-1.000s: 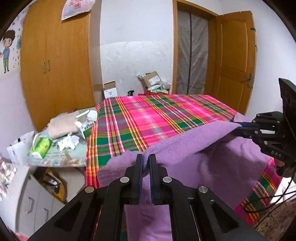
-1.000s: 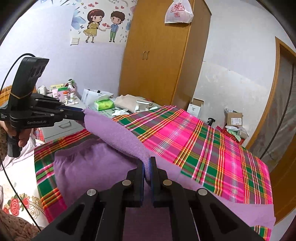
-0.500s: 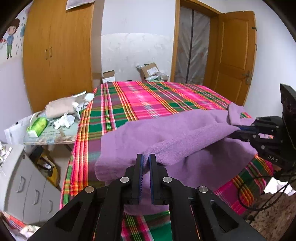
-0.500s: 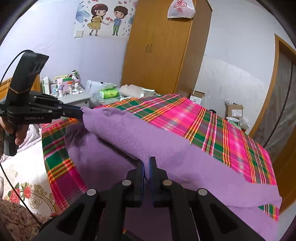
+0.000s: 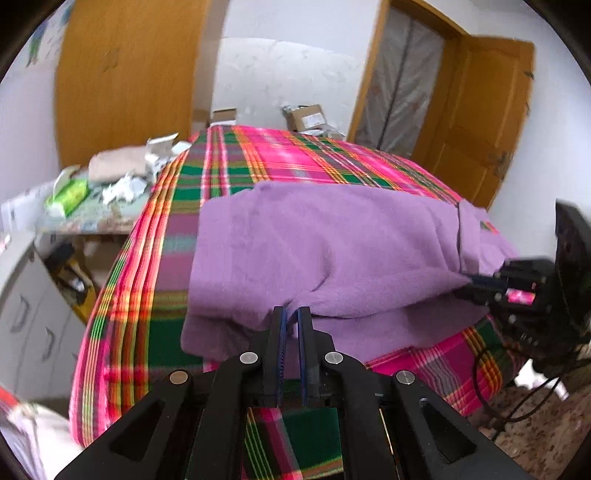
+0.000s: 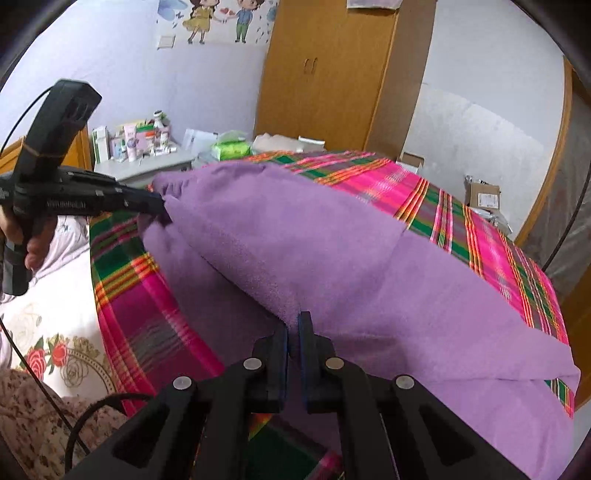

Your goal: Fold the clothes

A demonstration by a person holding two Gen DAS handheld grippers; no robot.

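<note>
- Fingers of our left gripper point(image 5: 290, 319), at the bottom centre of the left wrist view, are pinched together on an edge of the purple fleece garment point(image 5: 332, 243); a thin fold of it sits between the blue pads.
- Our right gripper point(image 6: 293, 326), at the bottom centre of the right wrist view, is likewise clamped on another edge of the same garment, cloth caught between its blue pads.
- Each tool shows in the other's view: the right one at the right edge of the left view, the left one at the left of the right view, held by a hand point(image 6: 22, 240). White lettering runs along the left tool's body, too blurred for us to read.
- The garment is folded over on itself, its upper layer stretched between our two grips and its lower layer lying on the plaid bedspread point(image 5: 258, 162) of pink, green and orange, which fills the middle of both views.
- A floral sheet point(image 6: 48, 332) lies at the lower left of the right view.
- Further off, a cluttered side table point(image 5: 92, 218) carries a green tissue pack point(image 5: 68, 192), and a grey dresser point(image 6: 159, 162) holds small bottles; their labels are too small to read.
- At the back stand a wooden wardrobe point(image 6: 325, 74), a wooden door point(image 5: 476, 122), cardboard boxes point(image 5: 308, 116) with an unreadable label, and a cartoon wall sticker point(image 6: 218, 20).
</note>
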